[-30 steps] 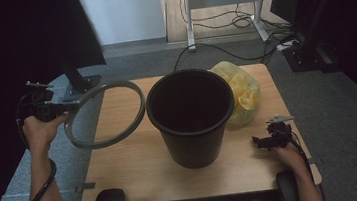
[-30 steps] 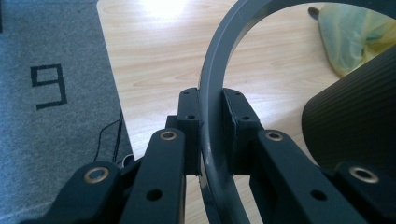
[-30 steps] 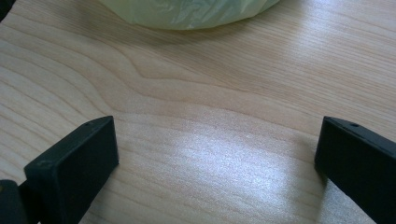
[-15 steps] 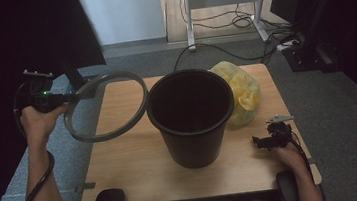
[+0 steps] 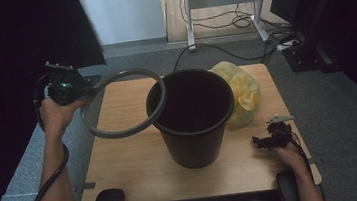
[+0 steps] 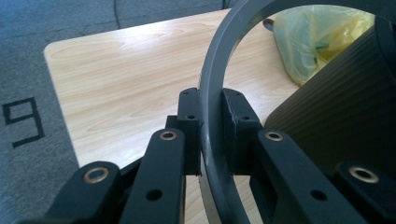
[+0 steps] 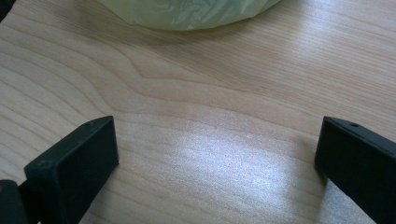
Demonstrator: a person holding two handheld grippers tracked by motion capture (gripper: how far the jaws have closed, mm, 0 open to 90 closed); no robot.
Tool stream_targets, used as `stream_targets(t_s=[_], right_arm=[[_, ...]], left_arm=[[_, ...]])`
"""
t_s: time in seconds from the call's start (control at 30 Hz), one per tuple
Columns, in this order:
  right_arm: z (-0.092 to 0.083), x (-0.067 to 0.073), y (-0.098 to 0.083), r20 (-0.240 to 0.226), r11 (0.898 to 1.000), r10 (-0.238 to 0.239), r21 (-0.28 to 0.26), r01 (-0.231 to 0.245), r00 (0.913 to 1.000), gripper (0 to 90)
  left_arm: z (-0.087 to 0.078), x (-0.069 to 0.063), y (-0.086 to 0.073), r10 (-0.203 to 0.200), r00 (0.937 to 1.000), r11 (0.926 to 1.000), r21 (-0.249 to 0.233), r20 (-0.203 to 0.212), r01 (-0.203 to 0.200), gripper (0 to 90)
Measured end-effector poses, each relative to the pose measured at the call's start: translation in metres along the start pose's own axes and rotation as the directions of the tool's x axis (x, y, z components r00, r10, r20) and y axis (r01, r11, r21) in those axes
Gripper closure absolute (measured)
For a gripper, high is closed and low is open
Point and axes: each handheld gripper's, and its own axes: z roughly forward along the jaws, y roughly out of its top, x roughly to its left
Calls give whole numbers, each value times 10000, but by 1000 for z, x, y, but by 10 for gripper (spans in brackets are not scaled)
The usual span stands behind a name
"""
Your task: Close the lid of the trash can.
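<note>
We have the black bin (image 5: 191, 114) standing mid-table, bag-less, with the yellow bag (image 5: 241, 91) bunched at its two o'clock. Our left gripper (image 5: 85, 90) is clamped on the grey ring (image 5: 121, 104), whose far edge now overlaps the bin's nine-o'clock rim; earlier it hung clear. Our right gripper (image 5: 261, 142) rests apart, empty, unmoved.

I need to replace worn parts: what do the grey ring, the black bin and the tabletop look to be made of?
Grey ring: likely moulded plastic, smooth with a slight sheen, clamped by the left gripper.
Black bin: probably matt plastic, with fine ribs down its wall.
Tabletop: pale wood or wood-look laminate, with visible grain and a soft glare.
</note>
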Motion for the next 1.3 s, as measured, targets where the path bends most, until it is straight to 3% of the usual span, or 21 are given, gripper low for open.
stream_targets(t_s=[0.6, 0.83, 1.3], right_arm=[[0, 1, 0, -38, 10000, -40, -3, 40, 10000, 0], [0, 1, 0, -63, 10000, -73, -1, 73, 10000, 0], [0, 2, 0, -116, 9999, -123, -1, 123, 9999, 0]], left_arm=[[34, -42, 25, 763, 9945, 9968, 176, 714, -778, 785], [49, -60, 34, 1050, 9884, 9939, 226, 1096, -1081, 785], [71, -93, 51, 1581, 9764, 9860, 302, 1473, -1642, 785]])
